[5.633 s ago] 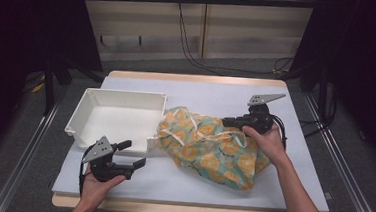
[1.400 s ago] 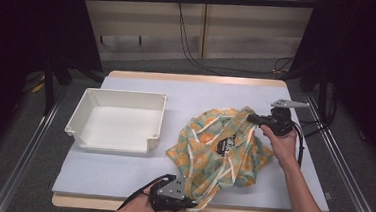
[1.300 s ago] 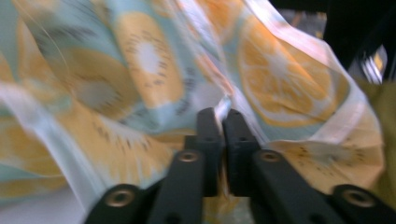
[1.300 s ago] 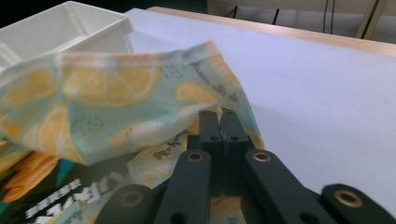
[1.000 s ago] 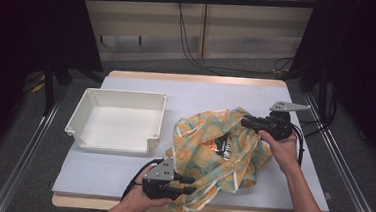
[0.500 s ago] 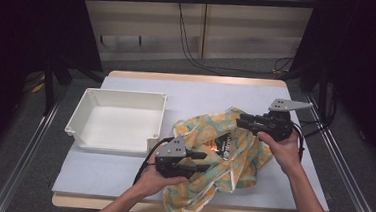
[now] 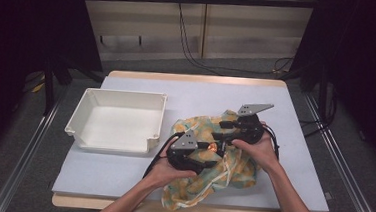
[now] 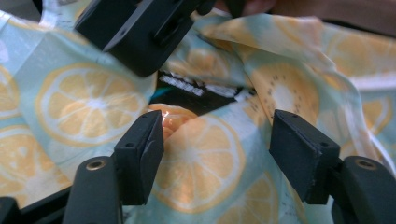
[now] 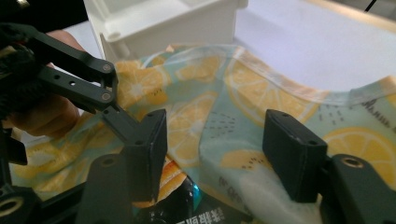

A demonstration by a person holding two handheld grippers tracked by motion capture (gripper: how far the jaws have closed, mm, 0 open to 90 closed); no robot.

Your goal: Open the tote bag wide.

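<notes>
Tabletop: both grippers' jaws just opened over lemon-print cloth (image 7: 196,179).

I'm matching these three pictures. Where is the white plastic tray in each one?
High view: white plastic tray at table's left, left of the lemon-print cloth.
Left gripper view: not in it.
Right gripper view: the tray at top, beyond the cloth.
Shared landmark: the lemon-print cloth.

— What carries it all?
— A table (image 7: 295,118) with a pale top and wooden edge.
— And on it?
— A white tray (image 7: 117,123) at nine o'clock, and a lemon-print cloth (image 7: 231,171) at five o'clock, just beside it.
</notes>
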